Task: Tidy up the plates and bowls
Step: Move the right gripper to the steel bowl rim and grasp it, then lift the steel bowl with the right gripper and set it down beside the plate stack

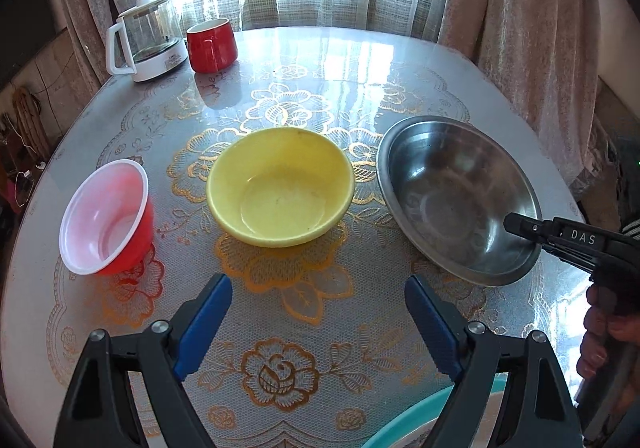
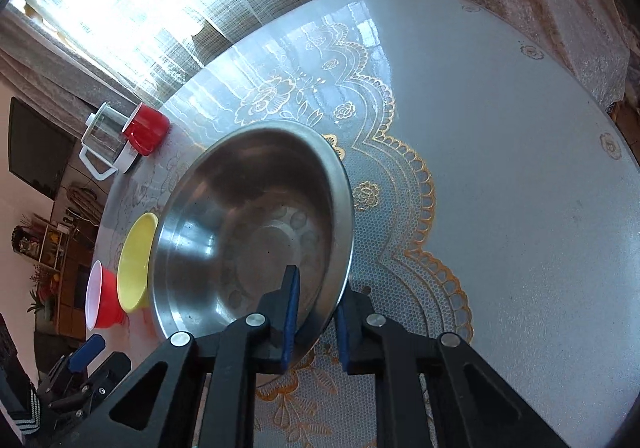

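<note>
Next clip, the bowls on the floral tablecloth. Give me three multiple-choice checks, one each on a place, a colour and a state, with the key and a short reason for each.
1. What stands between the red plastic bowl and the steel bowl?
A. the yellow bowl
B. a teal plate
C. a glass kettle

2. What colour is the mug beside the kettle?
A. yellow
B. red
C. white

3. How is the right gripper?
A. open above the table
B. holding the mug
C. shut on the steel bowl's rim

Key: 1 A, the three bowls stand in a row; 2 B, its wall is red; 3 C, the jaws stand one inside and one outside the rim.
</note>
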Tool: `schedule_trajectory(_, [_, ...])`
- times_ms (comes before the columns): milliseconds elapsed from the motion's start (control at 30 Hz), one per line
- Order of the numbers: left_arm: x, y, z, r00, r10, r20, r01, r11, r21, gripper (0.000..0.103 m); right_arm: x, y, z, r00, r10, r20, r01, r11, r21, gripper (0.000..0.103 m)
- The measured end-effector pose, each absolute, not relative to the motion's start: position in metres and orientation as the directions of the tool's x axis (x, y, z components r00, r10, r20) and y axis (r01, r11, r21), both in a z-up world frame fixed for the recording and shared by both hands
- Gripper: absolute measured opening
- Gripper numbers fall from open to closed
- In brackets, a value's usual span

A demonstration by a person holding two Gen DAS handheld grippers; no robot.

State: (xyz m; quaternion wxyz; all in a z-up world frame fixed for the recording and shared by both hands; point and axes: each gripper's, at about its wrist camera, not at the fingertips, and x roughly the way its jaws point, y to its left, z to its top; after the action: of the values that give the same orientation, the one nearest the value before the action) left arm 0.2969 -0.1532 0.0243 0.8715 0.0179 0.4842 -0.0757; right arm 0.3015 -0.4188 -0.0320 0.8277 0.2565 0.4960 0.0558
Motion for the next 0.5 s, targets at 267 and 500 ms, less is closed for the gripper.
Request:
schedule_trajectory(267, [0.316, -0.183, 0.021, 0.517, -0.099, -0.850, 0.171, 0.985, -0.011, 0.088, 0.276, -0.428, -0.031, 0.495, 0.356, -0.793, 0.155, 0.862, 0.484, 0.016])
schedule_trajectory(500, [0.330, -0.209, 0.003, 0.450, -0.111, -0.886, 0.224, 0.975, -0.008, 0.085, 0.262, -0.432, -0.031, 0.492, 0.363, -0.791, 0.144, 0.862, 0.485, 0.017])
